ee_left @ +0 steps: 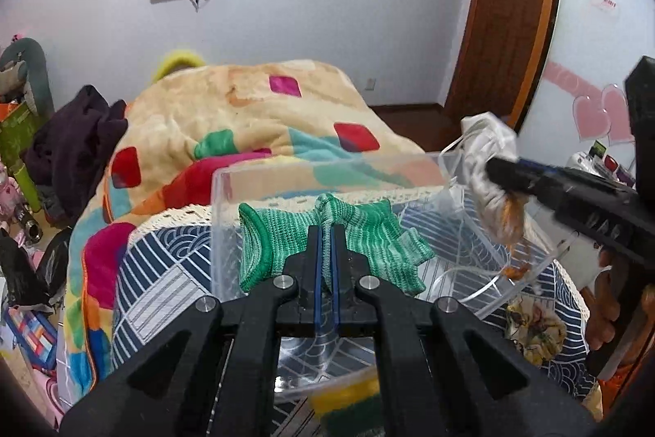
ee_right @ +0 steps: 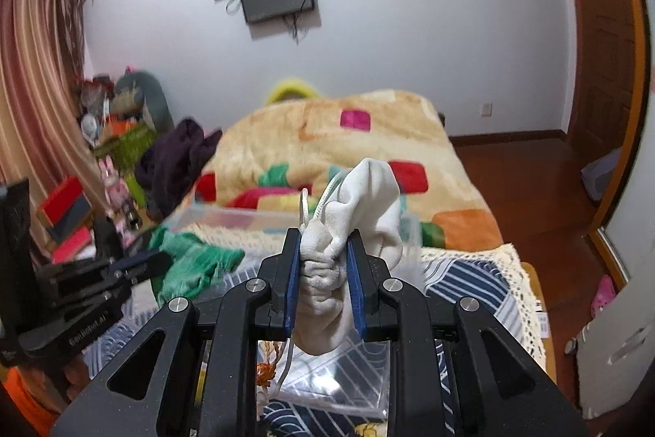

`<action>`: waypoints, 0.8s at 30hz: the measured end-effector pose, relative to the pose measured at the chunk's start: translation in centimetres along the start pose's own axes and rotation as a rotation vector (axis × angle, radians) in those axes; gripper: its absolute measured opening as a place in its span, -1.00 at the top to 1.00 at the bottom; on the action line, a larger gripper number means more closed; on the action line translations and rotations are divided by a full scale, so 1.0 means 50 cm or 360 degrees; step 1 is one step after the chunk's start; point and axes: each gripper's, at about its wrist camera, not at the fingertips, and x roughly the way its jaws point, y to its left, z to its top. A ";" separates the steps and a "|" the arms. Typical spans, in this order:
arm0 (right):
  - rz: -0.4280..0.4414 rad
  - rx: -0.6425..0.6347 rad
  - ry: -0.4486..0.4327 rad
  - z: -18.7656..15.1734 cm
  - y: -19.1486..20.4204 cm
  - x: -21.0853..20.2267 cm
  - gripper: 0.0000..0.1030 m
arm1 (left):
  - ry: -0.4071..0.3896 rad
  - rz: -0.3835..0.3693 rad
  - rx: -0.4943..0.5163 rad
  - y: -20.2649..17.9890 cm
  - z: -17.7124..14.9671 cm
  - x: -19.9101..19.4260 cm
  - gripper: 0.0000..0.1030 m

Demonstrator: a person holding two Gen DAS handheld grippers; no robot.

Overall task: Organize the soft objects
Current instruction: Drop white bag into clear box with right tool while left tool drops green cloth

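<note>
While my left tongs (ee_left: 326,232) pinch a fold of the green knit sock (ee_left: 286,236), their blue pads are pressed nearly together with only a thin ridge of fabric between them. Sock hangs spread on both sides of the tongs, held above the clear plastic bin (ee_left: 229,216); its cuff droops on the left. Bin sits on a bed cover with a navy and white line pattern (ee_left: 163,273), lace edging behind it.

My right tongs (ee_right: 323,252) clamp a bunched white cloth (ee_right: 360,199), the pads held apart by the thick wad between them. Cloth bulges above and below the pads; a white cord (ee_right: 305,203) loops out at its upper left. From the left wrist view the same white cloth (ee_left: 487,158) is held at the bin's right wall, above its rim, with an orange tassel (ee_left: 513,220) dangling beneath.

Beyond the bin lies a cream blanket with coloured patches (ee_left: 245,117). A yellow and green sponge-like piece (ee_left: 348,404) shows under my left tongs; whether it touches the bin I cannot tell. A floral scrunchie (ee_left: 534,330) lies on the bed cover at right, outside the bin.
</note>
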 end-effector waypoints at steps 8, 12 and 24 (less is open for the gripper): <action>-0.0022 -0.0118 0.0333 -0.026 0.008 0.075 0.62 | 0.0143 0.0013 0.0067 -0.019 -0.012 0.053 0.95; 0.0010 -0.0149 0.0430 -0.045 0.009 0.086 0.56 | 0.0205 -0.0039 0.0049 -0.018 -0.019 0.064 0.93; 0.0008 -0.0224 0.0332 -0.026 0.020 0.031 0.21 | 0.0107 -0.0084 0.0093 -0.031 -0.031 -0.021 0.50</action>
